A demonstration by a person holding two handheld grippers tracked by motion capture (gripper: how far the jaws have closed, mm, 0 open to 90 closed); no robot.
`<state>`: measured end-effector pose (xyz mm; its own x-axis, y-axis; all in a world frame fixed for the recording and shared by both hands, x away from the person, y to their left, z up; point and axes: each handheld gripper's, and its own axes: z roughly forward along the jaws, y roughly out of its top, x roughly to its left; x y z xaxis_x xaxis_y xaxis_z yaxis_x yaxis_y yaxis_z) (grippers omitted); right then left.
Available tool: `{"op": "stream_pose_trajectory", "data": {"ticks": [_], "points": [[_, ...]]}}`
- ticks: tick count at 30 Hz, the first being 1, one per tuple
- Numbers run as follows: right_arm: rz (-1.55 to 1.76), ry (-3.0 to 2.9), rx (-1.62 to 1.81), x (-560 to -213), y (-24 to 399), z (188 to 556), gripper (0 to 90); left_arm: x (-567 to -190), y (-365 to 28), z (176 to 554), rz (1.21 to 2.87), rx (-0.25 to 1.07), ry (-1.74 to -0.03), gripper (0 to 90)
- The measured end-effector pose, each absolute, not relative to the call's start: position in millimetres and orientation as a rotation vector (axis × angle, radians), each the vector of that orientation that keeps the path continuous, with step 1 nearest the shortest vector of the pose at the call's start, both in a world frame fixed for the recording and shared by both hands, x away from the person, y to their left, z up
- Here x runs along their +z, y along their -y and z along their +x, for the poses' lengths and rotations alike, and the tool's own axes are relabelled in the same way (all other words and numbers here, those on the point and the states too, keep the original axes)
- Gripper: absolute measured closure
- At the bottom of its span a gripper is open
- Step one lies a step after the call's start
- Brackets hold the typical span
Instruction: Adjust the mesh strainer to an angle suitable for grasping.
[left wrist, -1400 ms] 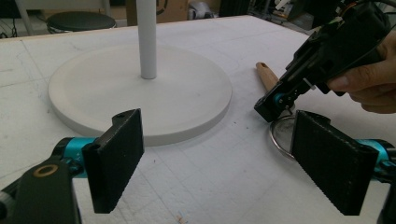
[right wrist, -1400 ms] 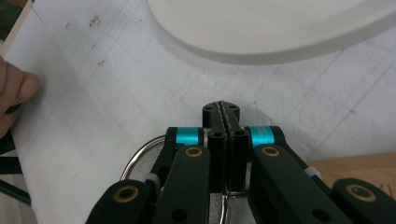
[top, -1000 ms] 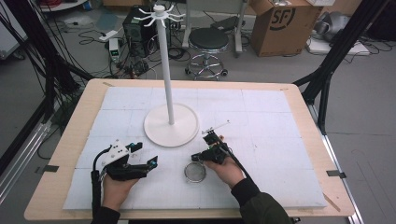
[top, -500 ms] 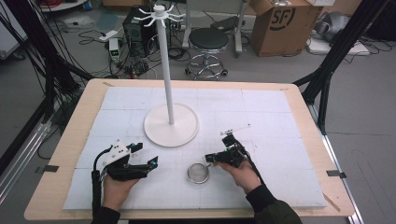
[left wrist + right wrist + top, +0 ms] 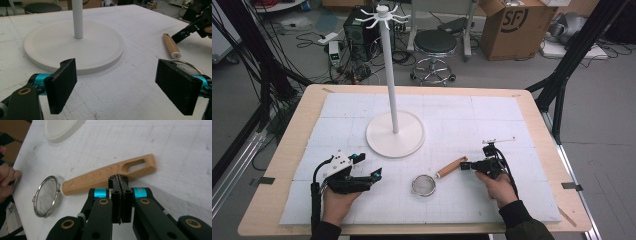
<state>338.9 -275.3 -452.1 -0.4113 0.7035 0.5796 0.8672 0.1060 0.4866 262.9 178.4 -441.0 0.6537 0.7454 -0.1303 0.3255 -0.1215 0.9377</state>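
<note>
A small mesh strainer [image 5: 424,184] with a wooden handle [image 5: 451,167] lies flat on the white foam-covered surface [image 5: 512,130], between the two claws. Its long axis runs on a slant in the high view: the round wire bowl is the end nearer the person and toward the left claw [image 5: 376,175], while the handle points away and toward the right claw [image 5: 465,166]. In the right gripper view the handle [image 5: 107,174] lies crosswise just ahead of the right claw's tips [image 5: 121,180], its slotted end to one side and the mesh bowl [image 5: 46,196] to the other; the jaws are pressed together with nothing between them, and whether the tips touch the wood cannot be told. The left claw [image 5: 125,85] rests low over the surface with its jaws spread wide and empty; beyond them stands the round white base of a hook stand [image 5: 75,45], and the strainer's rim sits just behind the right-hand pad
</note>
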Motion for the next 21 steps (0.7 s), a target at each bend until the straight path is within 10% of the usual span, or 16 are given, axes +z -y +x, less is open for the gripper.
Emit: {"op": "stream_pose_trajectory", "data": {"ticks": [21], "points": [[-1.639, 2.074, -1.227, -461.9, 253.4, 371.3, 89.9, -441.0, -178.3, 262.6, 1.719, 0.452, -0.875, 18.1]]}}
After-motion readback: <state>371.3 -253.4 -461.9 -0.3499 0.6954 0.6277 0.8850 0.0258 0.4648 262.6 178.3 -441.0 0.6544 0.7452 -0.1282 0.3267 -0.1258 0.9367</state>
